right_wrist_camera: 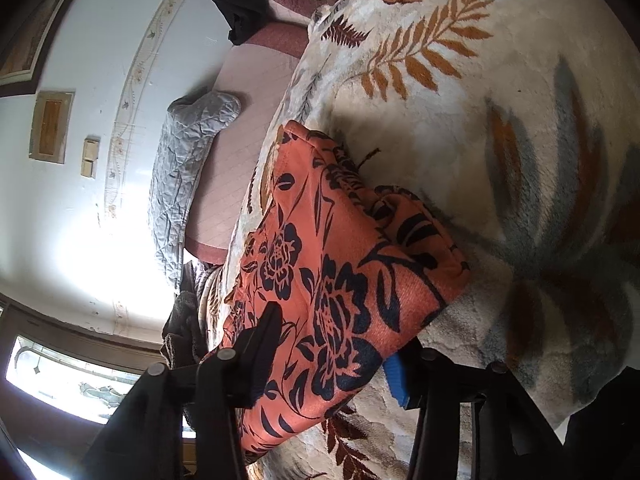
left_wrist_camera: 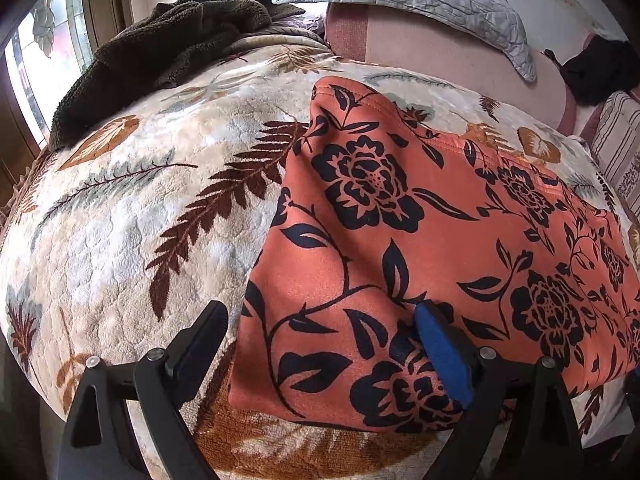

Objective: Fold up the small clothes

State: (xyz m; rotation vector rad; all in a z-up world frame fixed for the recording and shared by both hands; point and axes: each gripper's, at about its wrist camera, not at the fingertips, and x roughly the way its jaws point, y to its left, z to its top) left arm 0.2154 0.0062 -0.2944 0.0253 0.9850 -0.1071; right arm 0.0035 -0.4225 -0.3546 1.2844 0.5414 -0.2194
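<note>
An orange garment with black flowers (left_wrist_camera: 400,220) lies folded on a plush leaf-print blanket (left_wrist_camera: 120,220). In the left wrist view my left gripper (left_wrist_camera: 324,328) is open wide over the garment's near left corner. Its left finger is over the bare blanket and its blue-padded right finger (left_wrist_camera: 440,344) rests on the cloth. In the right wrist view, which is rolled sideways, the garment (right_wrist_camera: 340,260) runs between the jaws of my right gripper (right_wrist_camera: 332,354). One black finger (right_wrist_camera: 264,340) lies on the cloth and the blue pad (right_wrist_camera: 396,380) shows past its edge. A gap remains, so the jaws are open around the cloth.
A dark brown fleece garment (left_wrist_camera: 160,52) is heaped at the blanket's far left. A grey quilted pillow (left_wrist_camera: 400,0) lies on the pink sheet (left_wrist_camera: 440,48) behind. Black clothing (left_wrist_camera: 600,68) and a striped cushion (left_wrist_camera: 616,148) are at the far right. A window (left_wrist_camera: 36,60) is on the left.
</note>
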